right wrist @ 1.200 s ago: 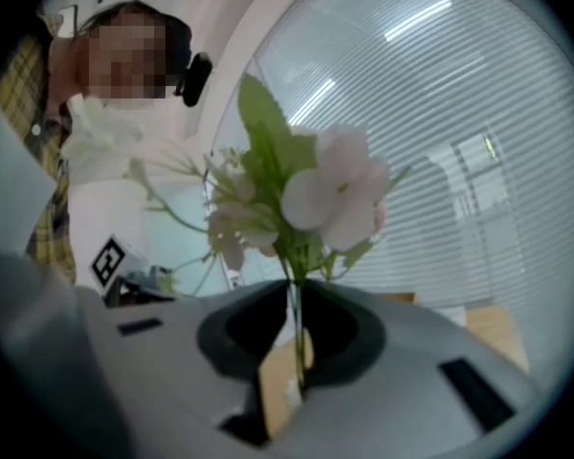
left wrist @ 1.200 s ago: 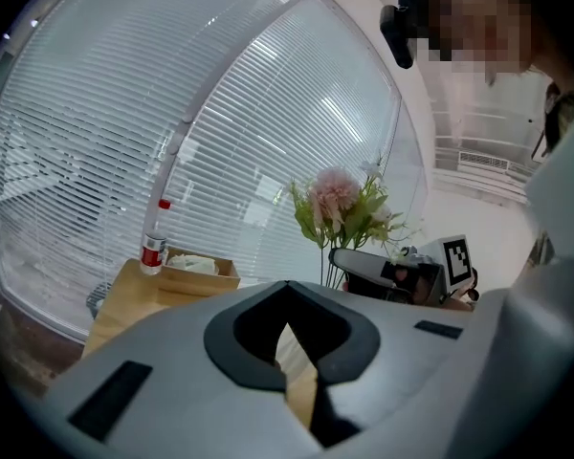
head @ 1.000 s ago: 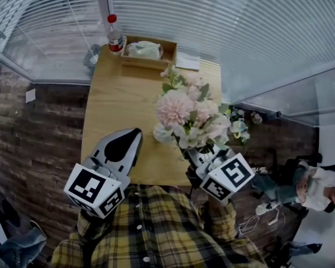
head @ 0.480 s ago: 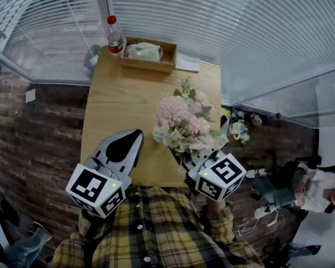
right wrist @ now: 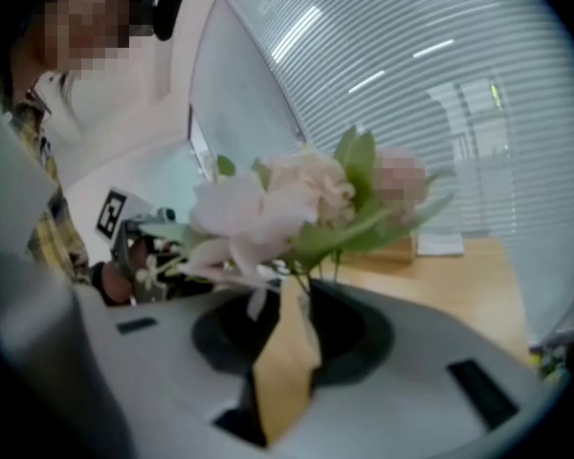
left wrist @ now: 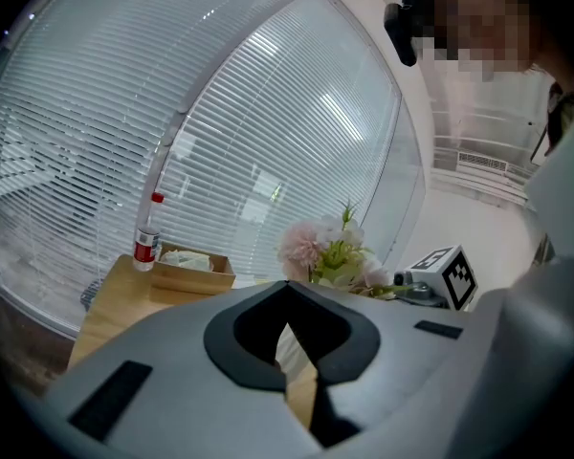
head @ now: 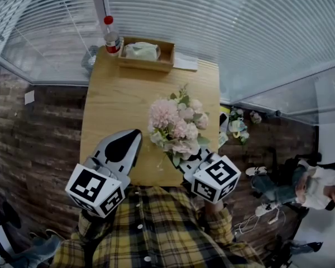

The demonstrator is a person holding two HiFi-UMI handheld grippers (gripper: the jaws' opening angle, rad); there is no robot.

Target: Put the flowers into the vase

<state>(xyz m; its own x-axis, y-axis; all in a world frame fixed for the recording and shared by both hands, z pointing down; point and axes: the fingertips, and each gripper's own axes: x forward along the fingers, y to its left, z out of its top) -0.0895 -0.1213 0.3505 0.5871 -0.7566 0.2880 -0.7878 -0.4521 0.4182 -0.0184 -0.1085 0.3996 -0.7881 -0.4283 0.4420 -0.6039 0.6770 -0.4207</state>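
At one light wooden surface (head: 111, 105): one pink-and-white flower bunch (head: 170, 124), one red-capped clear plastic bottle (head: 112, 38), one shallow wooden box (head: 151, 65), one white paper sheet (head: 185, 64), and two grey tools, the left tool (head: 136, 134) and the right tool (head: 184, 162).

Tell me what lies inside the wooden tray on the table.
A pale, crumpled bundle fills the wooden tray; it covers the floor, so anything beneath is hidden.

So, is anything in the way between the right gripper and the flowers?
Nothing visible. The flowers already have their stems between the jaws of the right gripper, which have just been opening and stand apart around them. Nothing else shows in that gap except the table behind.
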